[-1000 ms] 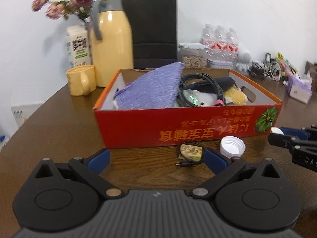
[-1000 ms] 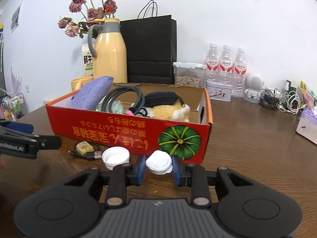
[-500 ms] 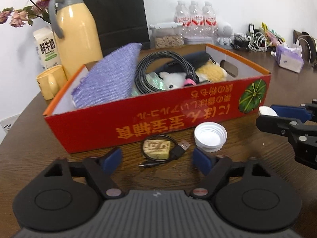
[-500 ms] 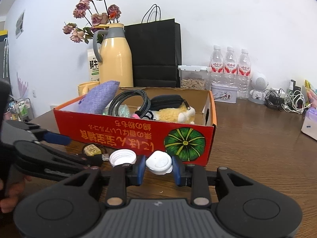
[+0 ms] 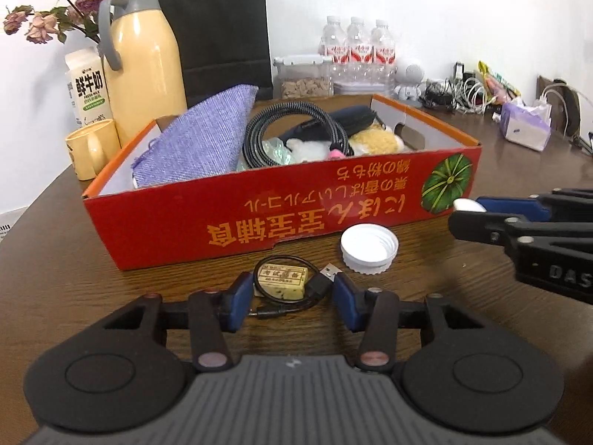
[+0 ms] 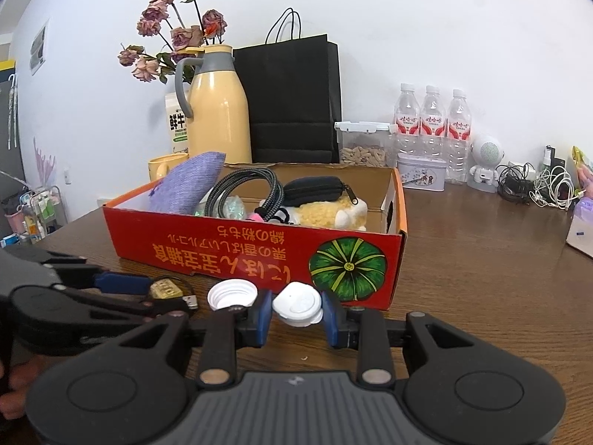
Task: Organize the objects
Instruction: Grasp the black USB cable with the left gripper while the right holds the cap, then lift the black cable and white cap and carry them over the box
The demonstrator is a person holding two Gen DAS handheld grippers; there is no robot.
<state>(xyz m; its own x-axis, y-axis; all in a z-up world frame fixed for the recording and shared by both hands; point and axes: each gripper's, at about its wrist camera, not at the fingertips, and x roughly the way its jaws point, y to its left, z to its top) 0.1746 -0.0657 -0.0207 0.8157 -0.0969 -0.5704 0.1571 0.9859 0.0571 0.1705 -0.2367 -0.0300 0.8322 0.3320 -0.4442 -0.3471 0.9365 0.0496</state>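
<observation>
A red cardboard box [image 5: 259,218] [image 6: 237,256] on the brown table holds a purple pouch [image 5: 207,141], a coiled black cable [image 5: 292,129], a black case and plush toys. In front of it lie a small yellow block wrapped in a black USB cable [image 5: 285,282] [image 6: 166,289] and a white screw cap [image 5: 368,246] [image 6: 231,293]. My left gripper [image 5: 292,298] is open, its fingers on either side of the block and cable. My right gripper [image 6: 296,315] is shut on a white lid [image 6: 298,304], held just above the table by the box's front right corner.
Behind the box stand a yellow thermos [image 5: 144,48], a yellow mug [image 5: 90,148], a milk carton [image 5: 87,85], a black paper bag [image 5: 218,26], a clear container, water bottles [image 5: 355,52] and dried flowers. Cables and a tissue pack [image 5: 524,129] lie at the right.
My left gripper has moved forward and narrowed around the yellow block and cable. My right gripper has stayed shut on the white lid, nearly still.
</observation>
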